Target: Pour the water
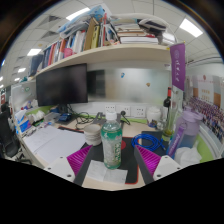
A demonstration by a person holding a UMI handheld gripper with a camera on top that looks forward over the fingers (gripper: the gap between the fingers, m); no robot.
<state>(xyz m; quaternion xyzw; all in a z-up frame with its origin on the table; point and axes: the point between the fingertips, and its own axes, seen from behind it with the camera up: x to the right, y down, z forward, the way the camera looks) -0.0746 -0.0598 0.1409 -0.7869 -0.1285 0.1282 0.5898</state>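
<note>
Right now we look out along the gripper (113, 163) over a crowded tabletop (62, 146), and a clear bottle (111, 143) with a green label and a pale cap stands upright between the two fingers. Its lower body sits between the magenta pads (148, 159), which close in on both sides — we read the jaws as clamped on the bottle, though the very bottom of it is hidden by the fingers. Just behind the bottle and a little to its left stands a squat cup (92, 133) with a brownish band, near the bottle but apart from it. Below the bottle, between the fingers, lies a sheet of paper (104, 176). To the right we see a blue object (152, 141) and, beyond it, a pale lavender bottle (188, 124) near the tabletop's far right side. To the left, white papers (50, 142) are spread out. Behind all this a dark monitor (62, 85) stands against the wall, and above it a shelf (95, 53) carries a row of books (75, 42) — some upright, some leaning. A purple banner (178, 62) hangs at the right of the shelf. Ceiling lights (77, 14) glow overhead.
</note>
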